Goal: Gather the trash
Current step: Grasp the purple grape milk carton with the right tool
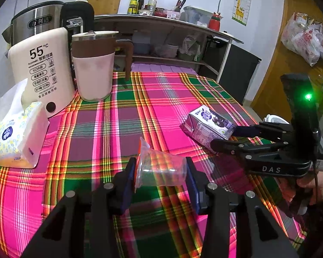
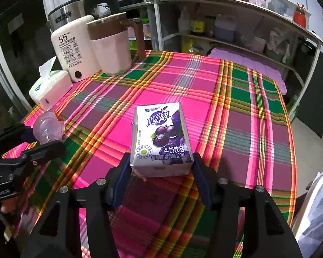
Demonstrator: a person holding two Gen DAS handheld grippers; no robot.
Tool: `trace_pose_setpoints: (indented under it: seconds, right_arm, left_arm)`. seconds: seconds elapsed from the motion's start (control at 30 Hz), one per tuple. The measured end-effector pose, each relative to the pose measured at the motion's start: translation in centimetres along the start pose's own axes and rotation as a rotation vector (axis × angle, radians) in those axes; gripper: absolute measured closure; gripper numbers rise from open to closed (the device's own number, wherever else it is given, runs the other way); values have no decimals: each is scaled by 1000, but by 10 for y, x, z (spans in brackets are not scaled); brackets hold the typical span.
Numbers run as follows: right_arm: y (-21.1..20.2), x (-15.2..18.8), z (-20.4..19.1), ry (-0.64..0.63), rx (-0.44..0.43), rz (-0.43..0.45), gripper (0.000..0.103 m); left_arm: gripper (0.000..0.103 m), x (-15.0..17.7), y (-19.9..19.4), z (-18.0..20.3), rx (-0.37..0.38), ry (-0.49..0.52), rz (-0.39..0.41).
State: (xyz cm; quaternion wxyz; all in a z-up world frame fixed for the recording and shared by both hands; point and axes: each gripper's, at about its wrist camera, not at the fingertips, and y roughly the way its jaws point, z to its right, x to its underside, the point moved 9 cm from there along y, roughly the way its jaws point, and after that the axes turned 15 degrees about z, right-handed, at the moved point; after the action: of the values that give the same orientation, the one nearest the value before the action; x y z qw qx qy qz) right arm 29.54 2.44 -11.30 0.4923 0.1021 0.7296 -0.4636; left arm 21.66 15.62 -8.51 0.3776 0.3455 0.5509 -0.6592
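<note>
A crushed clear plastic cup [image 1: 161, 168] with an orange scrap at its rim hangs just above the plaid tablecloth [image 1: 109, 129], and my left gripper [image 1: 161, 173] is shut on it with a blue pad on each side. The right wrist view shows the same cup [image 2: 46, 129] in the left gripper [image 2: 43, 139] at the far left. A small purple-and-white grape milk carton [image 2: 161, 133] lies flat on the cloth. My right gripper [image 2: 161, 167] stands open around its near end, its pads close beside the carton's sides. The left wrist view also shows the carton [image 1: 206, 124] between the right gripper's [image 1: 225, 137] fingers.
At the table's back left stand a tissue pack [image 1: 15, 137], a white warmer marked 55 [image 1: 43, 71], a pink jug [image 1: 94, 68] and a steel kettle [image 1: 36, 19]. A cluttered shelf [image 2: 236, 21] runs behind. A white bag-lined container [image 2: 316, 204] sits off the table's right edge.
</note>
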Motion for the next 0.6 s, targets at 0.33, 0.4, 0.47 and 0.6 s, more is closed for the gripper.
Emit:
trace_pose_setpoints:
  seconds: [0.33, 0.4, 0.47, 0.6]
  right_arm:
    - [-17, 2, 1, 34, -8, 31, 48]
    - [-24, 3, 1, 43, -10, 39, 48]
    - [-34, 5, 2, 51, -10, 52, 48]
    - [-54, 8, 3, 67, -12, 76, 49]
  left_arm:
    - [58, 3, -6, 5, -11, -16, -4]
    - [58, 4, -9, 7, -12, -21, -3]
    - [58, 5, -12, 11, -12, -28, -1]
    - [58, 5, -19, 22, -12, -36, 4]
